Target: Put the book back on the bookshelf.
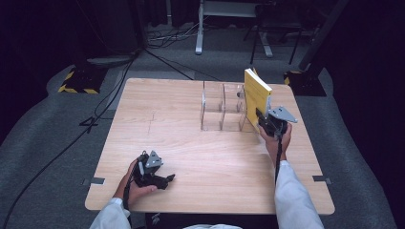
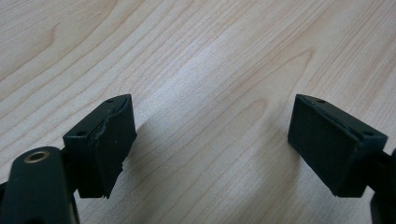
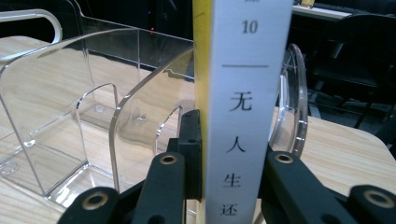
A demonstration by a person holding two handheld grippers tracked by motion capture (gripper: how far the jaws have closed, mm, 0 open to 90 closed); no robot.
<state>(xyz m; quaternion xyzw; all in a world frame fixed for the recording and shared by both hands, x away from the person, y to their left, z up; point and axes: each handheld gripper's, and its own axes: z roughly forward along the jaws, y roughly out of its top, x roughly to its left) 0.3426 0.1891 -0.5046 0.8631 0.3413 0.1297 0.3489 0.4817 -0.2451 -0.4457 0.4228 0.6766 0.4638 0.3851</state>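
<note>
Right tongs (image 3: 231, 154) clamp yellow book (image 1: 257, 95) — at clear rack's (image 1: 222, 112) end slot.

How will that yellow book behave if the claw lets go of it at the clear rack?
The yellow book stands upright on a narrow edge, so it would probably tip. It looks stiff, keeping flat in the right claw. The clear rack looks light and might slide if bumped.

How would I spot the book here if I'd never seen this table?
Start at the clear plastic rack near the wooden table's far edge. At its right end, the right gripper clamps the book upright: the sole yellow thing, with a white spine.
</note>
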